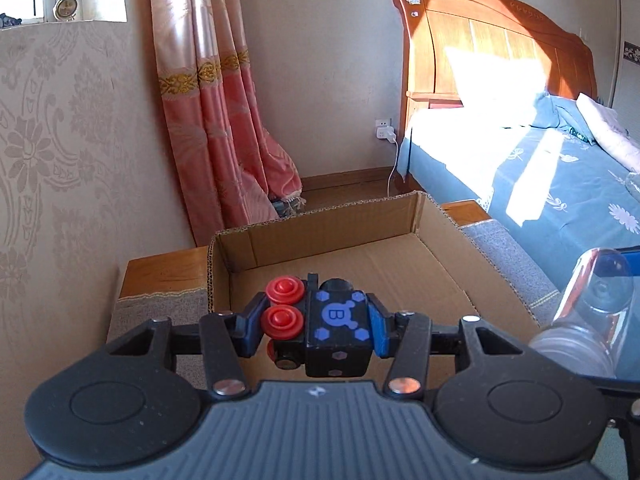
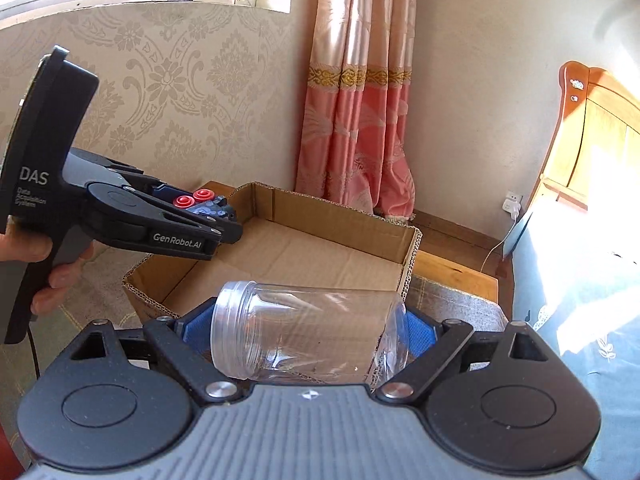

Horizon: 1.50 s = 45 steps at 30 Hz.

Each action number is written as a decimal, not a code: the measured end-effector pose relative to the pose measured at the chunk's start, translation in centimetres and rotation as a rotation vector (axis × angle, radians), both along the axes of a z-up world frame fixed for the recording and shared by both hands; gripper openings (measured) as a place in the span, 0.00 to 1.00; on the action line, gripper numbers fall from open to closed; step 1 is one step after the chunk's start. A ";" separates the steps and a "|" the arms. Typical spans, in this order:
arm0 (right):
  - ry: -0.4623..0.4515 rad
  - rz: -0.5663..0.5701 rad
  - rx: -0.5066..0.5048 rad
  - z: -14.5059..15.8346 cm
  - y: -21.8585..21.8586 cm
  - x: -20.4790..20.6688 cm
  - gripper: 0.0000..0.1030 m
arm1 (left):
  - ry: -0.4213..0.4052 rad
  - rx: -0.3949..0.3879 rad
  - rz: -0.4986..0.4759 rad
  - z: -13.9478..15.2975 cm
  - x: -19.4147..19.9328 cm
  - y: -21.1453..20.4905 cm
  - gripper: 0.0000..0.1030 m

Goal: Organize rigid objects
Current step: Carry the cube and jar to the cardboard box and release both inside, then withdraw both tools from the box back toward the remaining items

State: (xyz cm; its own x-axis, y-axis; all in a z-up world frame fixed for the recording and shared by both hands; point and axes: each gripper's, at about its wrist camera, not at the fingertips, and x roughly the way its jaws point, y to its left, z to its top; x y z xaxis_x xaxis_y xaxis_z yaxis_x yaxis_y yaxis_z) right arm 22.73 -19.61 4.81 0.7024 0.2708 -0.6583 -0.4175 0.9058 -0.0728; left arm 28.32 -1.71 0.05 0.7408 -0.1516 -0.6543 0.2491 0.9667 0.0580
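Here, the left gripper (image 1: 312,330) is clamping a black wooden toy engine with two red round knobs and blue markings (image 1: 320,320), holding it above the near left part of the open brown cardboard box (image 1: 436,236). Only the right wrist view is showing that gripper's outside (image 2: 224,216), where "DAS", "Data Acquisition System" and "GenRobot.AI" are readable, plus the person's fingers (image 2: 52,280) on its grip. The toy's top is carrying a blue "B". Rightward, the right gripper (image 2: 308,338) is squeezing a clear lidless plastic jar (image 2: 308,340) lying sideways between its blue pads (image 2: 420,336), over the box's near rim.
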 end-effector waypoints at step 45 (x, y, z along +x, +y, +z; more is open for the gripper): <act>0.088 -0.116 -0.065 -1.3 2.4 4.7 1.00 | -0.072 0.046 0.137 -0.6 -14.0 5.0 0.99</act>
State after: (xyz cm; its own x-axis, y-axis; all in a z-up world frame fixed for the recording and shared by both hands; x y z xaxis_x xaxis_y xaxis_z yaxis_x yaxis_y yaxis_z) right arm 27.41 -17.21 3.55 0.6652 0.1458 -0.7322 -0.3178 0.9428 -0.1009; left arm 14.29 3.33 -0.60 0.7979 -0.0175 -0.6025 0.1090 0.9873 0.1157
